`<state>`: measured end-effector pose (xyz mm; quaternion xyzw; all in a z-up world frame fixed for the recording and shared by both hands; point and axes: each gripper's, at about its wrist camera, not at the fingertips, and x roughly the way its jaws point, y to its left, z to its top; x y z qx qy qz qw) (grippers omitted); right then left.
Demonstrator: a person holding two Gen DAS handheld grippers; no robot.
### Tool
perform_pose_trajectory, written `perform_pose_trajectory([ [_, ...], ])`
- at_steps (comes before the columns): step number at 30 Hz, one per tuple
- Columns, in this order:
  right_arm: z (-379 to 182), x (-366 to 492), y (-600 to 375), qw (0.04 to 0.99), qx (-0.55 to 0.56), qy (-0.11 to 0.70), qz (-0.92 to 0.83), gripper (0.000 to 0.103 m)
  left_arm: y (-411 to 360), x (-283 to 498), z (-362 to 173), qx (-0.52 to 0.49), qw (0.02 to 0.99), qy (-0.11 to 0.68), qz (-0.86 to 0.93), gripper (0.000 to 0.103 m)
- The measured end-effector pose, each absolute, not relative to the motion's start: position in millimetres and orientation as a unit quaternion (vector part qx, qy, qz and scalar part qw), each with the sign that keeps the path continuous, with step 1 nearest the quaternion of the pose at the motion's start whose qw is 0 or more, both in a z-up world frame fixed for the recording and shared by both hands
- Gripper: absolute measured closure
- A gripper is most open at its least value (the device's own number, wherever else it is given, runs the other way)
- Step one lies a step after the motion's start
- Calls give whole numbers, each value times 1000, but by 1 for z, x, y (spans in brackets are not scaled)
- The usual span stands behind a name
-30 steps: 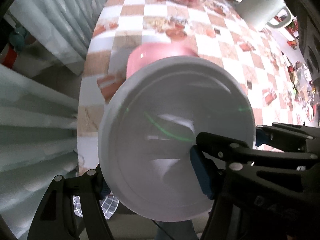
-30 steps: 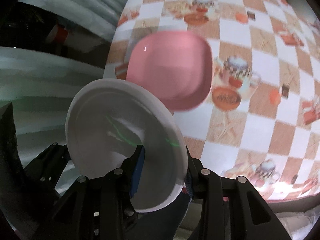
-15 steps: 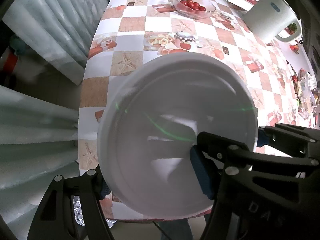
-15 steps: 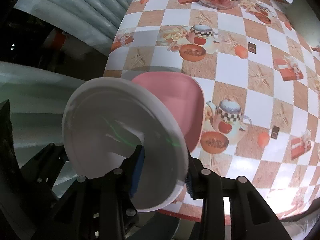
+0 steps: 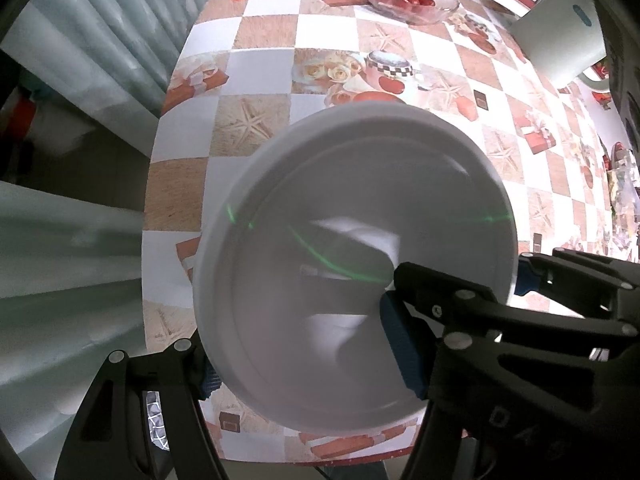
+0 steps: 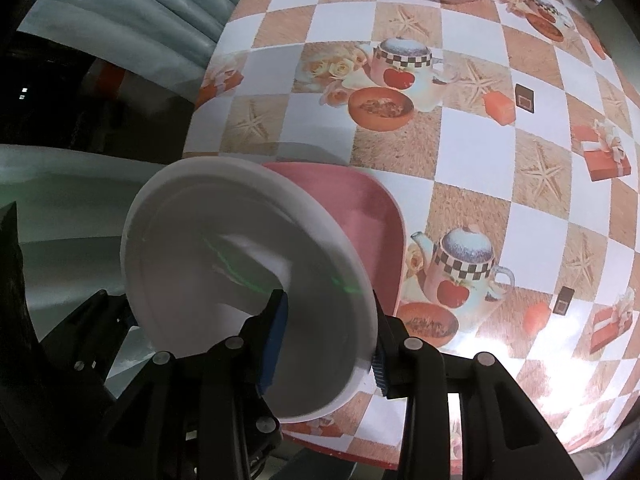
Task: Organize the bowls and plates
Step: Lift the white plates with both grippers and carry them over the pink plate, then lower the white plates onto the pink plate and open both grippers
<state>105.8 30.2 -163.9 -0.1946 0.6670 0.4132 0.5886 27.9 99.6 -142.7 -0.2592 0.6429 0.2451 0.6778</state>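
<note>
At the near corner of the checkered oilcloth table [image 6: 472,128], hovering tilted over the pink square plate [image 6: 360,216]: round white plastic plate [image 6: 224,260], pinched at its lower rim between the blue pads of the right gripper [image 6: 326,352], jaws closed down to the rim's thickness. Has drifted across since a second ago: pink clear in the left view then, wholly hidden there now, and half covered in the right view (blur gone too, so likely slowing). Left gripper [image 5: 320,352] spread wide, nothing clamped; one finger close by the white rim, contact impossible to tell. Probably means stacking nearly lined up. Left to do: level, lower onto the pink, let go. Not yet resting on it, judging by the tilt.
</note>
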Motion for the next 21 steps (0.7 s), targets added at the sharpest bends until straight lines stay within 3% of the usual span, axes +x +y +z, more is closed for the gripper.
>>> perform_pose_trajectory([
  [9, -184, 112, 38, 586, -195, 673, 408, 62, 98, 28, -153, -258, 685, 636, 244, 29],
  [12, -186, 114, 38, 586, -192, 672, 411, 61, 99, 25, -155, -256, 685, 635, 249, 22],
  [15, -186, 116, 36, 582, -180, 673, 420, 42, 100, 21, -157, -250, 684, 634, 260, 20],
  [18, -182, 113, 37, 589, -184, 663, 423, 38, 98, 18, -157, -232, 683, 636, 275, 10],
  [19, -181, 113, 37, 593, -186, 659, 423, 26, 97, 16, -156, -229, 684, 635, 277, 0],
  [21, -176, 112, 35, 604, -189, 650, 421, 4, 99, 13, -154, -234, 689, 628, 276, 0],
])
